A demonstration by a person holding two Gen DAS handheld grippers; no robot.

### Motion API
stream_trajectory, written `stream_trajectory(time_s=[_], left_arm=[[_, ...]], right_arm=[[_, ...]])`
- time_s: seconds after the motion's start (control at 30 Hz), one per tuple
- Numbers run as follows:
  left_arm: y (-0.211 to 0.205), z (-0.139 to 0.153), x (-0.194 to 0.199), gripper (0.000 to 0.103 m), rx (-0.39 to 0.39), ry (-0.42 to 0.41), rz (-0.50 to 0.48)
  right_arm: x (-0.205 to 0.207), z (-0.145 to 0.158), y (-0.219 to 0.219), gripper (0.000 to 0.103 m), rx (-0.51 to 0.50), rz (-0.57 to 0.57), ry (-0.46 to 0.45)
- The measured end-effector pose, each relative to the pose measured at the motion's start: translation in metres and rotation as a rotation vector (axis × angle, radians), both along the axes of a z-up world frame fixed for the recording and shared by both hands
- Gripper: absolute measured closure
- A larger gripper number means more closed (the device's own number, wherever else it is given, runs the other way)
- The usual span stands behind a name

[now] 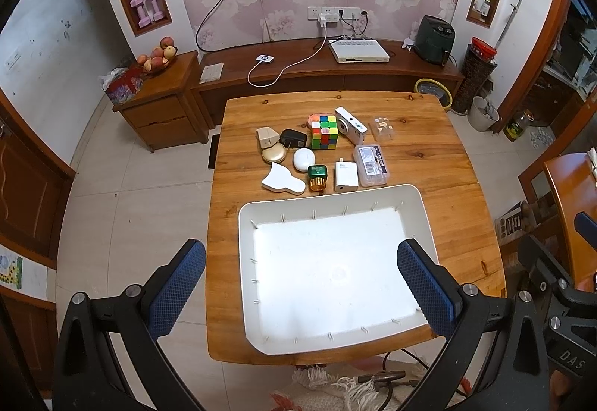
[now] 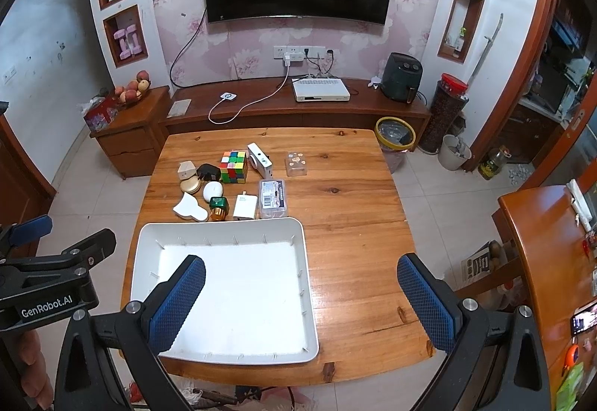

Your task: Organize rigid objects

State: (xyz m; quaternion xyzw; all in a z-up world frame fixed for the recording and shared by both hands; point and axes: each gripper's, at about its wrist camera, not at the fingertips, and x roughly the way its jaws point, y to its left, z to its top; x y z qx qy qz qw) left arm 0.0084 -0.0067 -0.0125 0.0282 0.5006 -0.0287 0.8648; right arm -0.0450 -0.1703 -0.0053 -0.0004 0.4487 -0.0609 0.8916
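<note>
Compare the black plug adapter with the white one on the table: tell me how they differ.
The black adapter is dark and rounded, while the white adapter is a pale, square-edged block. The black one lies in the far row beside the puzzle cube; the white one sits right against the far rim of the white tray. The white one looks larger. Both rest on the wooden table, outside the tray, untouched.

Left gripper (image 1: 301,284): black frame, two fingers (image 1: 179,284) faced with blue dimpled pads.
Right gripper (image 2: 301,299): same build, blue textured pads on black arms.
Screws: round silver bolts at each finger joint.
Markings: white "GenRobot.AI" on the left body; "DAS" on the right.
</note>
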Motion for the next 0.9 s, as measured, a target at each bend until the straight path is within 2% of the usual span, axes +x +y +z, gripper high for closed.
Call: stream_trajectory(time_s=[0.9], left_arm=[[-0.007, -0.001, 0.0, 0.001, 0.001, 0.003, -0.004]], right_arm=[[-0.012, -0.005, 0.01, 0.0, 0.001, 0.003, 0.003]])
